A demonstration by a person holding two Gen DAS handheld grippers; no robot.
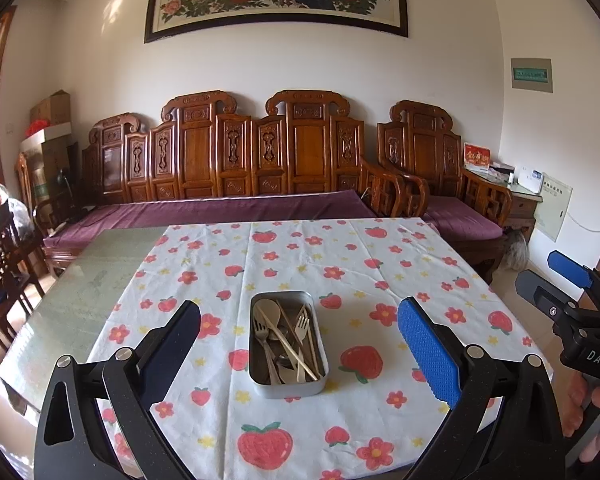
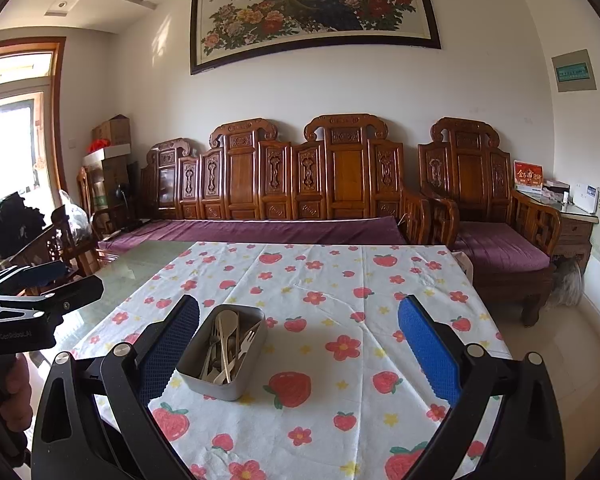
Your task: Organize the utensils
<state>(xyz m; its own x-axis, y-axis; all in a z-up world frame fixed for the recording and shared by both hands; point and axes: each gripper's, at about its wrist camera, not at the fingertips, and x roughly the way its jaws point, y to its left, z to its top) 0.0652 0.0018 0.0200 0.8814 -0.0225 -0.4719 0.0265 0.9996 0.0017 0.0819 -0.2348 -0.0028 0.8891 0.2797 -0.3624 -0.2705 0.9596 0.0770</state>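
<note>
A grey metal tin point(image 1: 287, 387) stands on the strawberry-print tablecloth point(image 1: 340, 264) and holds several utensils point(image 1: 288, 336): forks, spoons and chopsticks. My left gripper point(image 1: 300, 344) is open and empty, above the near part of the table with the tin between its fingers in view. My right gripper point(image 2: 300, 344) is open and empty; the tin point(image 2: 216, 385) sits just right of its left finger point(image 2: 172, 344), utensils point(image 2: 228, 344) inside. The right gripper also shows at the left wrist view's right edge point(image 1: 572, 280). The left gripper shows at the right wrist view's left edge point(image 2: 48, 284).
The cloth point(image 2: 340, 280) covers most of a glass-topped table point(image 1: 80, 300); bare glass lies at the left. A carved wooden sofa point(image 1: 260, 160) with purple cushions stands behind the table, an armchair point(image 1: 440, 168) at the right. Chairs point(image 1: 4, 264) and boxes are at the left.
</note>
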